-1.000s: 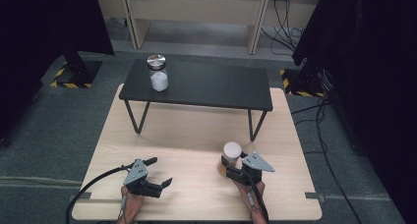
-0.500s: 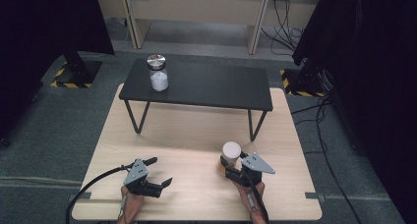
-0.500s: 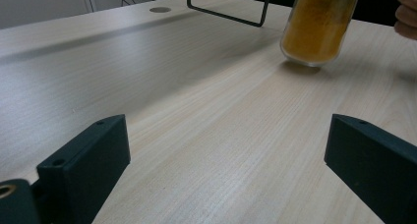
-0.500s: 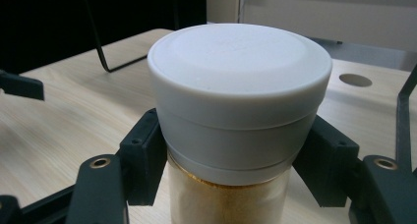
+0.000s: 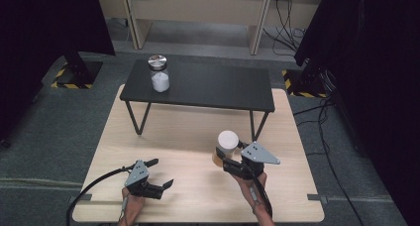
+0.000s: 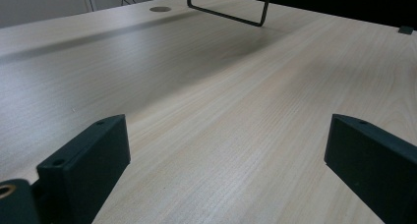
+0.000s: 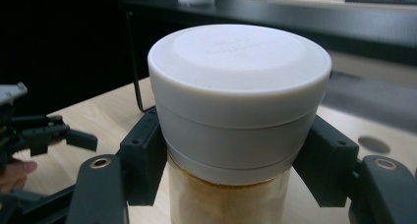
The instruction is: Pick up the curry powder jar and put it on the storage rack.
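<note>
Here, right tool (image 7: 231,150) pinched white-lidded jar (image 7: 236,111) just under lid, above wooden counter (image 5: 188,132). Embossed writing on lid unreadable. Left tool (image 6: 226,150) spread, low over counter.

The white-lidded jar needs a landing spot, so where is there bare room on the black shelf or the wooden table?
The black shelf is bare from its middle to its right end; only the steel-lidded jar stands on its left end. The wooden table is bare in front of the shelf and between the left claw and the right claw gripping the white-lidded jar.
</note>
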Tool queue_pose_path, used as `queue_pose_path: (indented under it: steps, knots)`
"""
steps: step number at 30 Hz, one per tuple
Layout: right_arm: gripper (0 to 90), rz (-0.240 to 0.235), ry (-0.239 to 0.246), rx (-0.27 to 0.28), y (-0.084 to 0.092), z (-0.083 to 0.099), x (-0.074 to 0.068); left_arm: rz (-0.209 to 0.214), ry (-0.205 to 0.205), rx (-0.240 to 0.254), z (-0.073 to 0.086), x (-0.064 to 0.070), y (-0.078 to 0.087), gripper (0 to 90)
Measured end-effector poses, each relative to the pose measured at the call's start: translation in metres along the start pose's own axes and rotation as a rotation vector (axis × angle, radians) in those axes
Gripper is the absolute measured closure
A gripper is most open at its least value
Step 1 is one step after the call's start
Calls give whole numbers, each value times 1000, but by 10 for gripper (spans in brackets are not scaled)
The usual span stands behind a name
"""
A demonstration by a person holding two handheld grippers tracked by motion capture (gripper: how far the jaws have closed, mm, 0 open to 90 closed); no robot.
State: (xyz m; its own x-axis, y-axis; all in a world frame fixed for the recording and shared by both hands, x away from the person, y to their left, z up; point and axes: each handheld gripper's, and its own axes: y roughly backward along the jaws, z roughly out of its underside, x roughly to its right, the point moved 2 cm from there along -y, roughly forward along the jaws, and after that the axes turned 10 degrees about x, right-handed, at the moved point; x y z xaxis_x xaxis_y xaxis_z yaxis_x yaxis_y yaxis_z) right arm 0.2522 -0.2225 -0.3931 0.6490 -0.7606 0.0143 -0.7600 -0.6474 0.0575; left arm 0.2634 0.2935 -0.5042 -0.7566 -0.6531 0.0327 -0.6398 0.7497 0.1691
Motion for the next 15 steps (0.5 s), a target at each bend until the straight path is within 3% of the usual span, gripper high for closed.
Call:
queue_pose_path:
  steps: [7, 15]
  knots:
    - [354, -45, 22, 22, -21, -34, -3, 1, -1, 2, 0, 0, 0, 26]
    - [354, -86, 3, 28, -49, -70, 1, 0, 3, 5, 1, 0, 0, 26]
